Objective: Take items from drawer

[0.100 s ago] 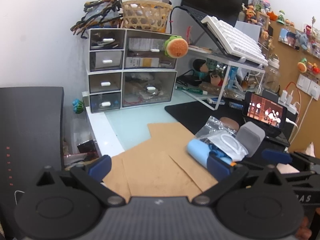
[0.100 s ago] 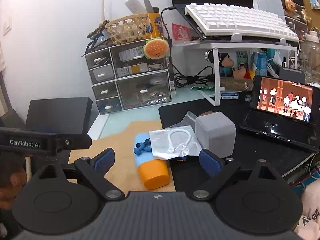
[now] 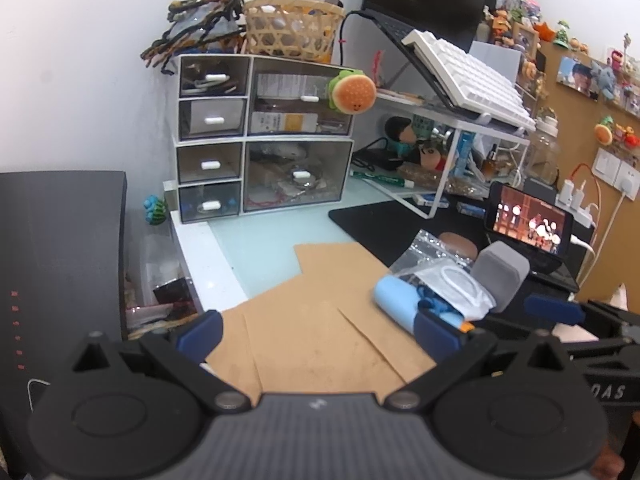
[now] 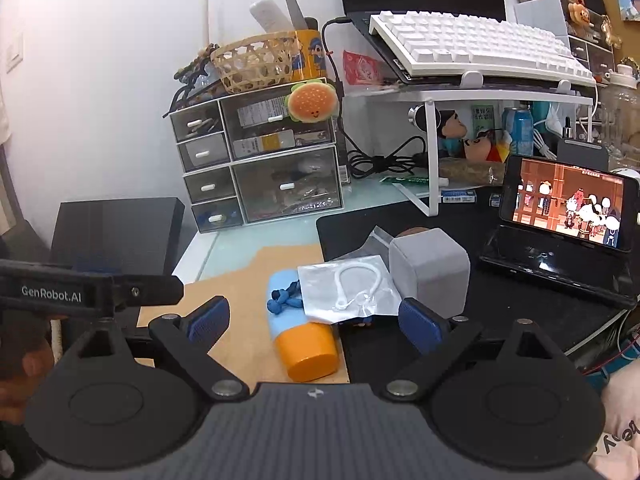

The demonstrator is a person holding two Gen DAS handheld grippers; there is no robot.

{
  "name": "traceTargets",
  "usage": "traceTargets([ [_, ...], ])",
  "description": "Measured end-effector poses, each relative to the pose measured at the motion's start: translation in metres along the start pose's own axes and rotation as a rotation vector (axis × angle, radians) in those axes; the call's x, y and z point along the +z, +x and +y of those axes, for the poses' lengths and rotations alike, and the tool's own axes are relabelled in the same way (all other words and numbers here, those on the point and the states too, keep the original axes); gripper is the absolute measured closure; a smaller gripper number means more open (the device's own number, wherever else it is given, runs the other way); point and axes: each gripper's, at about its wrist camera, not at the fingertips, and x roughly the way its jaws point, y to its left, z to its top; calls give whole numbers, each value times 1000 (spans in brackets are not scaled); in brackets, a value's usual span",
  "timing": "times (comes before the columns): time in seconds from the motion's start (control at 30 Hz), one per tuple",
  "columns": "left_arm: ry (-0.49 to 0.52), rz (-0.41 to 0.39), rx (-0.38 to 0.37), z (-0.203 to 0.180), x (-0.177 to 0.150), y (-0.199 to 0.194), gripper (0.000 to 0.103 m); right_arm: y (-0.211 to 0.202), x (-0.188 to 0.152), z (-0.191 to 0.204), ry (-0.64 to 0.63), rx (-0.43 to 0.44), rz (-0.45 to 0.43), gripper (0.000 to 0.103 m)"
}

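Note:
A clear drawer unit [image 3: 260,140] stands at the back of the desk, all drawers shut; it also shows in the right wrist view [image 4: 256,168]. In front lie a light blue tube with an orange cap [image 4: 298,324], a clear bag with a white loop [image 4: 348,286], a small blue item [image 4: 285,298] and a grey box [image 4: 430,272]. My left gripper [image 3: 318,338] is open and empty above brown cardboard [image 3: 312,320]. My right gripper [image 4: 316,322] is open and empty, its fingers either side of the tube and bag.
A white stand [image 4: 460,92] with a keyboard [image 4: 472,48] is at the right. A phone playing video [image 4: 568,200] leans on the black mat [image 4: 520,292]. A black box [image 3: 60,256] is at the left. A woven basket [image 3: 294,28] tops the drawers.

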Motion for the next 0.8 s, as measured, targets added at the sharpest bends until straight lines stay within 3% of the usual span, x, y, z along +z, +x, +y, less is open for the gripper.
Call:
traceTargets([
  [0.33, 15, 9, -3, 1, -3, 0, 0, -3, -4, 6, 8, 1, -31, 9],
  [0.8, 22, 34, 28, 1, -8, 0, 0, 5, -5, 9, -30, -15, 12, 9],
])
